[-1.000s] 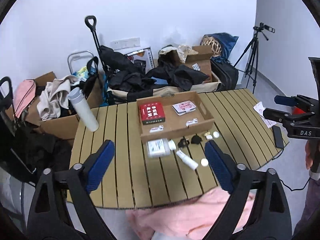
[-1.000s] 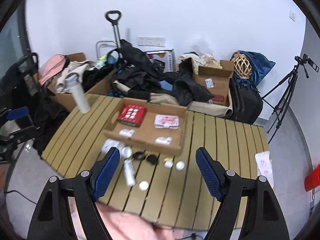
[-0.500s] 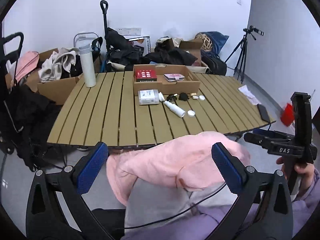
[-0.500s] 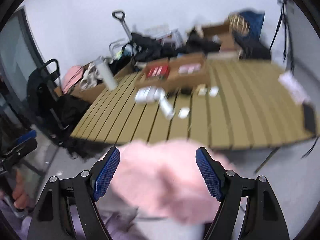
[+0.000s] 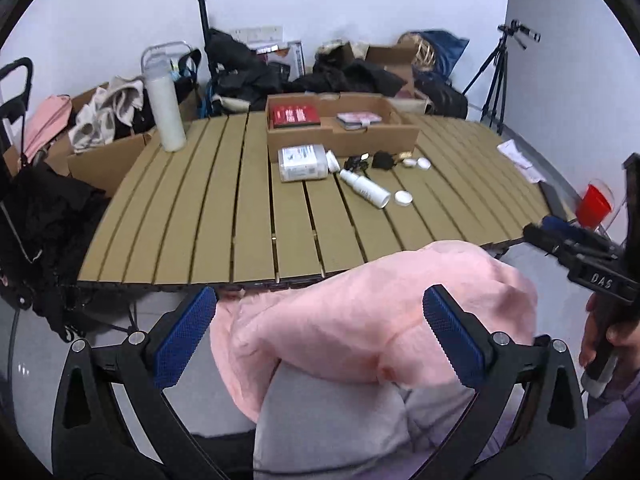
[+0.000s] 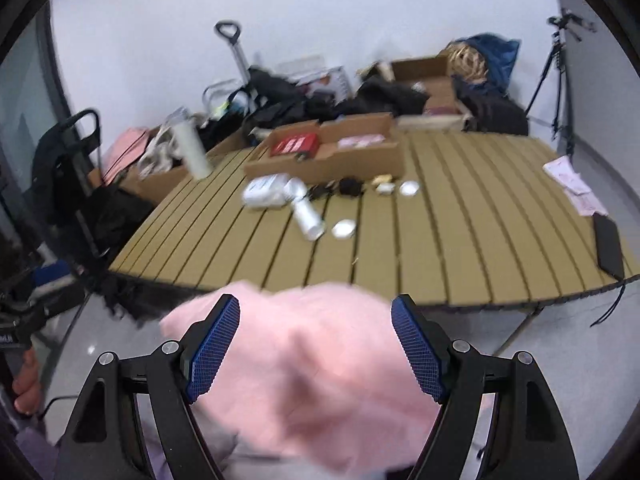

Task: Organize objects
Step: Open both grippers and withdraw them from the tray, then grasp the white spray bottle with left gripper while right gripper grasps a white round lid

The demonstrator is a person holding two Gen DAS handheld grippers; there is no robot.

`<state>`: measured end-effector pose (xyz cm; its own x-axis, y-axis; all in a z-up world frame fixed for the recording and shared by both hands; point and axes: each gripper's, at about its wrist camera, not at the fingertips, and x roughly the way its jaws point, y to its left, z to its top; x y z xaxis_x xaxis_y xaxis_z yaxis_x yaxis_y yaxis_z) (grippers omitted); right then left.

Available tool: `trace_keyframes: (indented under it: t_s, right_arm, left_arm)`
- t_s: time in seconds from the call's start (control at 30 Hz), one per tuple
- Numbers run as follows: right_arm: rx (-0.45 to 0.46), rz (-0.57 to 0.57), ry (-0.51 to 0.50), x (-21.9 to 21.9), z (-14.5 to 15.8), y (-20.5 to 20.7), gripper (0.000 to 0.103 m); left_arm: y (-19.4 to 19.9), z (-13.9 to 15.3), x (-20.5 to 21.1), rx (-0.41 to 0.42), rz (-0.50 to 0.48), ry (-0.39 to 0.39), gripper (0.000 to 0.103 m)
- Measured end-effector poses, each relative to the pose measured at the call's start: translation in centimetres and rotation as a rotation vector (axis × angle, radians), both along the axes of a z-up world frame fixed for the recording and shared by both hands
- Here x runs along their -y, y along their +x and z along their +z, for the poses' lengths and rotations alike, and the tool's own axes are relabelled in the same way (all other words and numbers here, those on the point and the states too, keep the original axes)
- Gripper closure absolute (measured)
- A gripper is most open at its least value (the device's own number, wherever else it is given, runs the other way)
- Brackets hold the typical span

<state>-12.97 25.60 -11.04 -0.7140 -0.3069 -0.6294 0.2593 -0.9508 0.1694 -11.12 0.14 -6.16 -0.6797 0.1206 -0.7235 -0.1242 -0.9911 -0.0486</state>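
Left wrist view: white spray bottle [image 5: 365,189] lying on its side mid-surface, round lid [image 5: 403,198] just beside its near end, white labelled box [image 5: 302,163] just behind it, small black items [image 5: 382,159] close to the front wall of the cardboard tray [image 5: 344,136]. Inside the tray, red box [image 5: 295,115] at left, pink pack [image 5: 358,119] at right. All resting on the slatted surface [image 5: 208,208], with a tall white flask [image 5: 165,110] upright near its far left corner. Nearer than the surface edge, pink cloth [image 5: 360,320] draped over a lap. Left tool [image 5: 320,336] hanging over that cloth, just spread to its widest, pads clear of the fabric, gripping nothing. Right wrist view, blurred: right tool [image 6: 316,348] agape above the same cloth, empty, well short of the bottle.
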Motion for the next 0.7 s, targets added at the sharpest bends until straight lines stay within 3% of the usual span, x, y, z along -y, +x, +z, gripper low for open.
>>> trace_keyframes:
  t_s: [0.1, 0.27, 0.37, 0.4, 0.5, 0.53, 0.67, 0.7]
  right_arm:
    - [-0.001, -0.018, 0.048, -0.4, -0.4, -2.5, 0.021]
    - [0.081, -0.038, 0.018, -1.1, -0.3, -7.5, 0.021]
    - [0.037, -0.002, -0.016, -1.0, -0.6, -10.1, 0.021]
    - [0.011, 0.004, 0.025, -0.7, -1.0, -10.8, 0.021]
    - [-0.018, 0.071, 0.294, 1.7, -3.4, -13.1, 0.021]
    - [0.005, 0.097, 0.31, 2.1, -4.0, -13.6, 0.021]
    - [0.128, 0.178, 0.192, 2.5, -6.9, -16.3, 0.021]
    - [0.137, 0.179, 0.205, 2.8, -7.8, -17.1, 0.024]
  left_arm:
    - [-4.1, -1.2, -0.5, 0.029, 0.005, 0.037, 0.0]
    - [-11.6, -3.5, -2.4, 0.094, 0.004, 0.12, 0.0]
    - [-16.9, -5.6, -4.6, 0.126, -0.013, 0.152, 0.002]
    - [-18.0, -6.2, -5.0, 0.132, -0.016, 0.159, 0.002]
    - [-22.2, -8.8, -6.8, 0.186, 0.007, 0.146, 0.017]
    - [-23.3, -9.5, -7.3, 0.204, 0.006, 0.139, 0.023]
    - [-25.9, -12.4, -8.8, 0.268, -0.013, 0.125, 0.037]
    - [-26.2, -13.0, -9.1, 0.29, -0.035, 0.124, 0.045]
